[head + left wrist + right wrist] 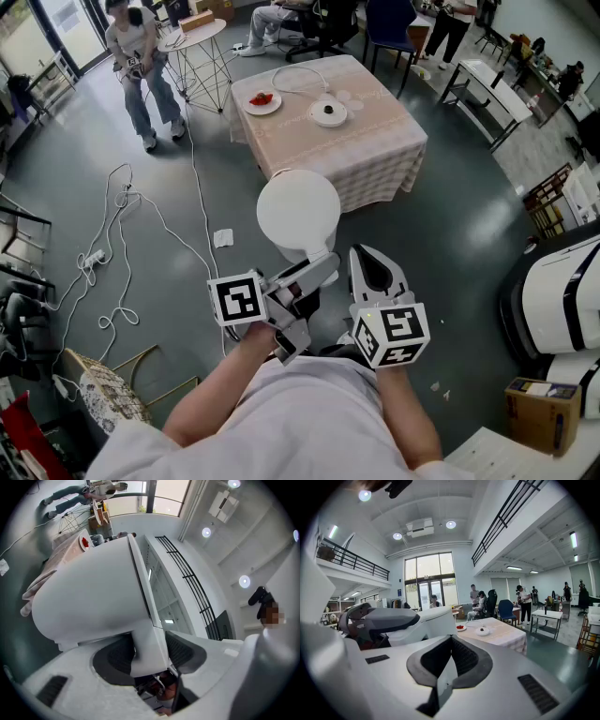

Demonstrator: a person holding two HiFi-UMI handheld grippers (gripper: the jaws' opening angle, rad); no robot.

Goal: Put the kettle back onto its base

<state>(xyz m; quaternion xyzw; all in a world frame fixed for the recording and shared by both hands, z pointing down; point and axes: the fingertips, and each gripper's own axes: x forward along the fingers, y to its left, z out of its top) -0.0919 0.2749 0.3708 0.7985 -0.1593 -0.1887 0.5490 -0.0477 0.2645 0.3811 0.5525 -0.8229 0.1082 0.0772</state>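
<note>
Presently, kettle (298, 211): the white body is carried well short of the bench (375, 150), above the floor, and is gripped by its handle (149, 648).
Left gripper (317, 272): its fingers (115, 656) are clamped on the handle, one pad on each side; a firm hold is needed all the way to the bench.
Right gripper (375, 267): its fingers (461, 656) are pressed together with nothing between them.
Base (328, 112): the round white disc on the bench, near a plate (262, 99), is judged to be the target.
Advice: the kettle is best held upright, brought over the bench, centred above the base and lowered straight. The fingers are released only once it is seated.
</note>
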